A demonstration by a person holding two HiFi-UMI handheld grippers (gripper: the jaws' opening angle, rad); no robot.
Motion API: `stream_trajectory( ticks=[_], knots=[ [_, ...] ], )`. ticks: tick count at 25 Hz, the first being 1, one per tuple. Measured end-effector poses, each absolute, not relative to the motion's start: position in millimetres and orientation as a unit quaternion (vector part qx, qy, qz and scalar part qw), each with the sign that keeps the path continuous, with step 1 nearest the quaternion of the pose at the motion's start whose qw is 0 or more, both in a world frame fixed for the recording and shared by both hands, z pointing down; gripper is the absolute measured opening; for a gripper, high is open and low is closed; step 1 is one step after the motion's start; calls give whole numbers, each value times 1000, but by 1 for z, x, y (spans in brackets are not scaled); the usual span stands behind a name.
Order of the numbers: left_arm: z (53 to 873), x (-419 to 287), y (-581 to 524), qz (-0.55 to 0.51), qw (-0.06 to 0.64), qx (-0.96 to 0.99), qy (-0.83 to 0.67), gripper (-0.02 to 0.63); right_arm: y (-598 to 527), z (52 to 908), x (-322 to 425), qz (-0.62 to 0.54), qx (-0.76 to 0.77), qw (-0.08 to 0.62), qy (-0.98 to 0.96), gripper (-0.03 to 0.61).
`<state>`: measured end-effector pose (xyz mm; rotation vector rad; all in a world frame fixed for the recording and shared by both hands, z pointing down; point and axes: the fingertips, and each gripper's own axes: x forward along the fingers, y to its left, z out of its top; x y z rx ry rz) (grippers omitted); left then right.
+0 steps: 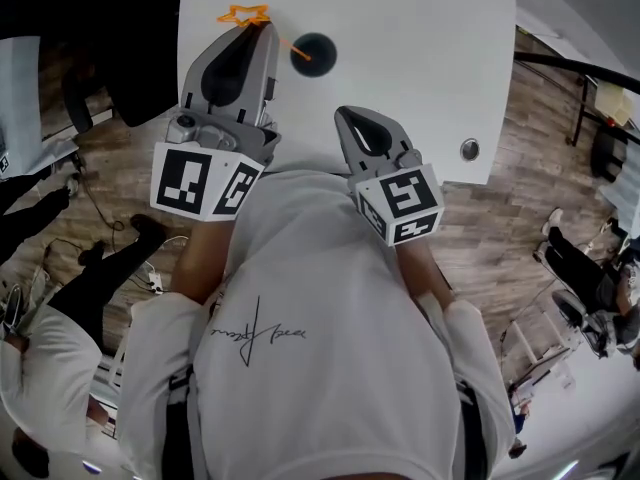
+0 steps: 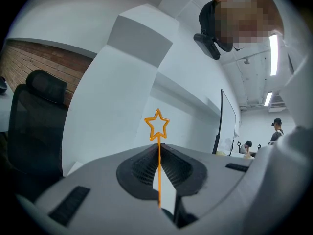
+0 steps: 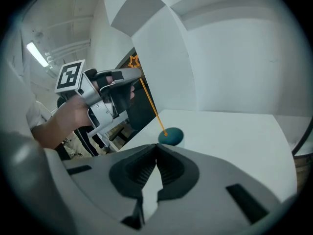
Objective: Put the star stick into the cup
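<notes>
Broadly, the flat white table fills the top of the head view. The grey left tool reaches out over its near-left part, while the grey right tool hangs back at the table's near edge, its jaws pressed together on nothing. The small dark teal round cup stands just right of the left tool's tip, nearer to it than to the right tool. The left tool is clamped on the thin orange plastic star stick partway along the shaft. The star end points up and away, and the long axis slants down and to the right towards the cup. The lower tip lies over the cup's mouth. Whether it is already past the rim or just above it cannot be made out, and the cup's inside is too dark to read.
</notes>
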<state>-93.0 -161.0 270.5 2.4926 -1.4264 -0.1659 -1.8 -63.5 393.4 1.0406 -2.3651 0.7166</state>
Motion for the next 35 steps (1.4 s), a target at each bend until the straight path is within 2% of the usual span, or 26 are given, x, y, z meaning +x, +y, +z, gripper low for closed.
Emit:
stream_trajectory(
  ticks=[35],
  knots=[
    [330, -76, -173, -16, 169, 862, -478, 18, -73, 405, 19, 268, 393, 250, -843, 6]
  ],
)
